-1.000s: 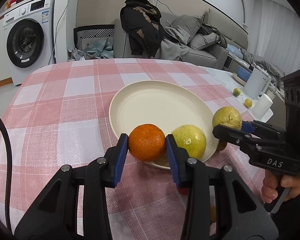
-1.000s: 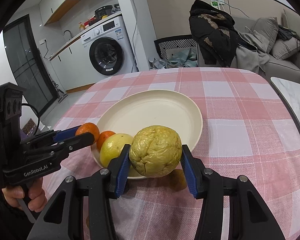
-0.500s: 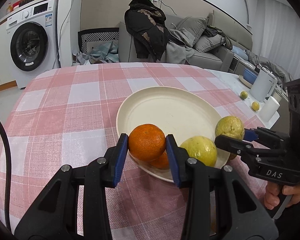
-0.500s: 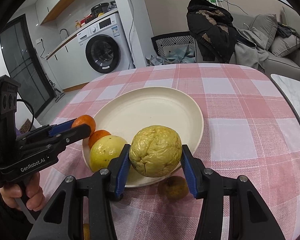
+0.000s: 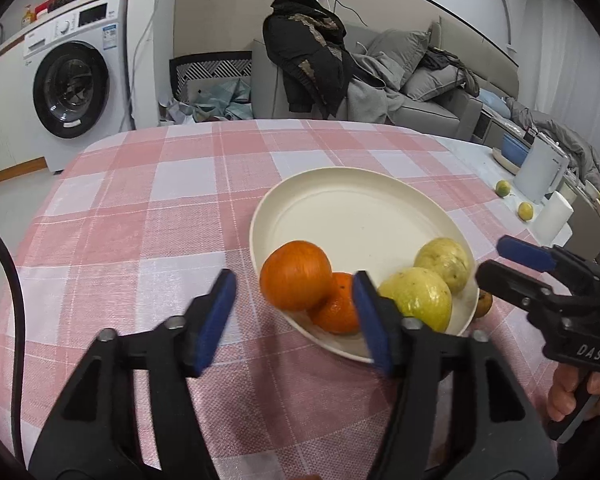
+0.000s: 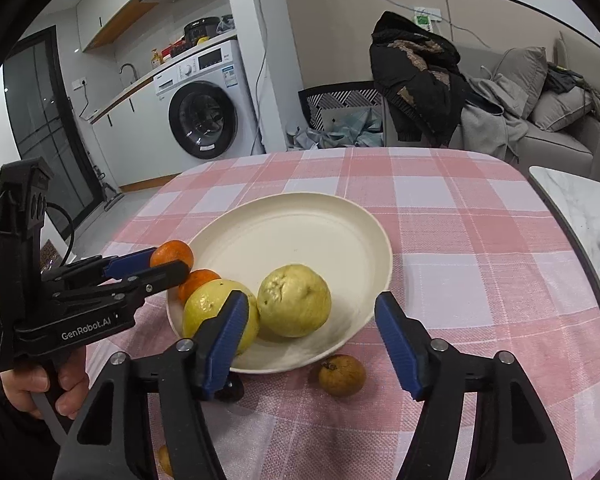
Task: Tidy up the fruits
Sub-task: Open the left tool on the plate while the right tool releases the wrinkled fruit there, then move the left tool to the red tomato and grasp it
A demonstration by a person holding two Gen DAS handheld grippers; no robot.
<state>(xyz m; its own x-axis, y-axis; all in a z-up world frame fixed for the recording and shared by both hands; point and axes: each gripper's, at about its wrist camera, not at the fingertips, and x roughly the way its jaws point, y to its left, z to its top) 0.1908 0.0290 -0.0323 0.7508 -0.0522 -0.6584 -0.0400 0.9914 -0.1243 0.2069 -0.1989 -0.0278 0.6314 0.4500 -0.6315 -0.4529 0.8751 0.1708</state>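
Cream plate (image 6: 364, 224) lies on the pink checked cloth (image 6: 480, 240), its long axis running from 11 to 5 o'clock in the left wrist view. Four fruits crowd its near rim: an orange (image 5: 296, 275) at 7 o'clock leaning on a smaller orange (image 5: 338, 304), then a lemon (image 5: 418, 302), then a wrinkled guava (image 6: 294, 300). The left gripper (image 5: 296, 320) is opening, pads off the orange between them. The right gripper (image 6: 312, 344) is opening too, the guava free between its pads. A small brown fruit (image 6: 342, 374) lies on the cloth just beside the rim.
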